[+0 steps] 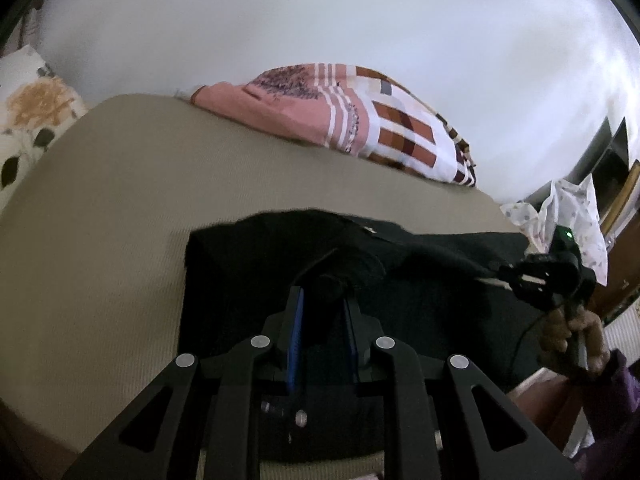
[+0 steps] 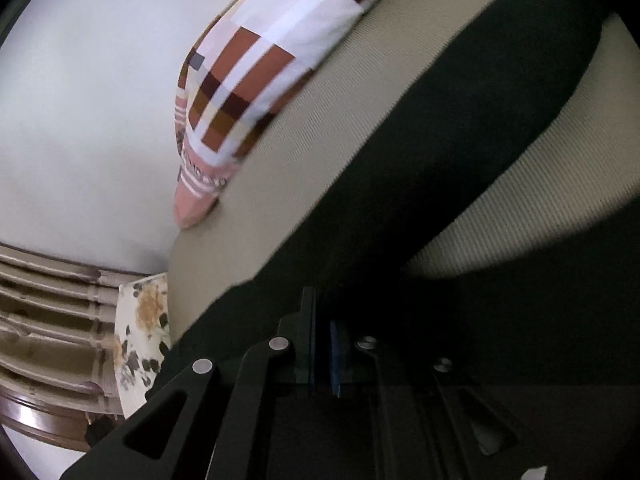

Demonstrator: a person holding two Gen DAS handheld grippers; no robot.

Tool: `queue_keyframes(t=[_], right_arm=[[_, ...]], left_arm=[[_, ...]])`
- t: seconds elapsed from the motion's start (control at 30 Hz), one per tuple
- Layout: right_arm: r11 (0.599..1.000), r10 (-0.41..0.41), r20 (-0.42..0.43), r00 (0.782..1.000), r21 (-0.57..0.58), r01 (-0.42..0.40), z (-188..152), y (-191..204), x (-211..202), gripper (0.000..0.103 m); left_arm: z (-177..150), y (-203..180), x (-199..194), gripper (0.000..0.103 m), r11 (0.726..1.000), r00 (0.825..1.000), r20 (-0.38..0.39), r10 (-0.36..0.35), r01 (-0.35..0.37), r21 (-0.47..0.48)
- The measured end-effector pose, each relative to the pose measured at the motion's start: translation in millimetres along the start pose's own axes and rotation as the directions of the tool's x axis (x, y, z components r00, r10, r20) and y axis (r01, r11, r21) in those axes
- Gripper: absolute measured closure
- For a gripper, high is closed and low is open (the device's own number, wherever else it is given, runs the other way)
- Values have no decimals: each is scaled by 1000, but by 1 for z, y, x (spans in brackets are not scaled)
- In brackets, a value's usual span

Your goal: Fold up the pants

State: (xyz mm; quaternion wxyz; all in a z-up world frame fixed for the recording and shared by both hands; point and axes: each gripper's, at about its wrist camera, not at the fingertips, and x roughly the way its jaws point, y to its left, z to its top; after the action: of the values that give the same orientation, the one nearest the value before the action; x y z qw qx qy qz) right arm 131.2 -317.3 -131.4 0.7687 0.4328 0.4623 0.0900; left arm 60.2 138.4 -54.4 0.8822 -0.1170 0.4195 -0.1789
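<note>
Both tools [image 1: 322, 294] [image 2: 322, 316] grip the black pants [image 1: 420, 304], whose dark folds hide their tips.

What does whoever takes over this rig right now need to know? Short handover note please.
Left hand-held gripper: shut on a bunched part of the black pants.
Right hand-held gripper: jaws shut, with dark pants fabric all around them; whether cloth is pinched between them cannot be told.
Pants: on the beige bed surface, partly gathered, one long dark band running diagonally in the right wrist view.
Patterned pillow lies at the far edge by the wall, apart from the pants.
Done: both grippers are at the pants.
Left: carry the fold over, flatten, release.
</note>
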Motion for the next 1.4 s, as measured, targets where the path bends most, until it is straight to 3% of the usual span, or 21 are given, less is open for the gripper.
queue_keyframes(t=[0.47,0.6,0.67,0.7,0.77,0.83,0.9,0.97,1.03,1.1,1.2,1.4], right_arm=[[996,9,-88,996,95,-1,-101,-51,-22,96],[993,12,-114,993,118,2,-114,-64,-15,96],[991,51,-116,992,128,-36,-117,-70,-15,96],[991,76,-104,992,119,-64,-117,-72,-17,96],[991,113,-78,991,78,-107,-116,-73,-22,94],[988,137,-48,989,72,-133,-112,-80,-27,92],[979,183,5,983,91,-182,-103,-95,-34,80],[974,200,74,977,98,-206,-91,-109,-44,77],[965,225,157,962,98,-242,-73,-127,-60,74],[952,263,203,943,104,-288,-55,-144,-69,73],[917,335,278,900,123,-379,-27,-169,-85,73],[860,341,485,805,185,-475,14,-206,-120,66]], left_arm=[[-89,15,-16,84,988,983,-167,78,-99,-122],[-99,16,-18,84,976,964,-211,162,-189,-111],[-96,11,-29,83,960,949,-193,251,-270,-79],[-94,6,-35,79,947,937,-173,302,-316,-58],[-85,-6,-48,60,915,910,-119,397,-402,-27],[-76,-18,-57,27,918,917,-58,395,-396,-20],[-67,-32,-57,22,935,935,-10,355,-355,-14],[-62,-46,-48,22,956,956,10,292,-293,9],[-58,-63,-25,22,971,972,-22,235,-234,45],[-58,-72,-3,22,976,976,-56,212,-208,67],[-65,-73,31,22,974,967,-121,222,-214,78],[-72,-65,56,22,973,954,-190,231,-227,43]])
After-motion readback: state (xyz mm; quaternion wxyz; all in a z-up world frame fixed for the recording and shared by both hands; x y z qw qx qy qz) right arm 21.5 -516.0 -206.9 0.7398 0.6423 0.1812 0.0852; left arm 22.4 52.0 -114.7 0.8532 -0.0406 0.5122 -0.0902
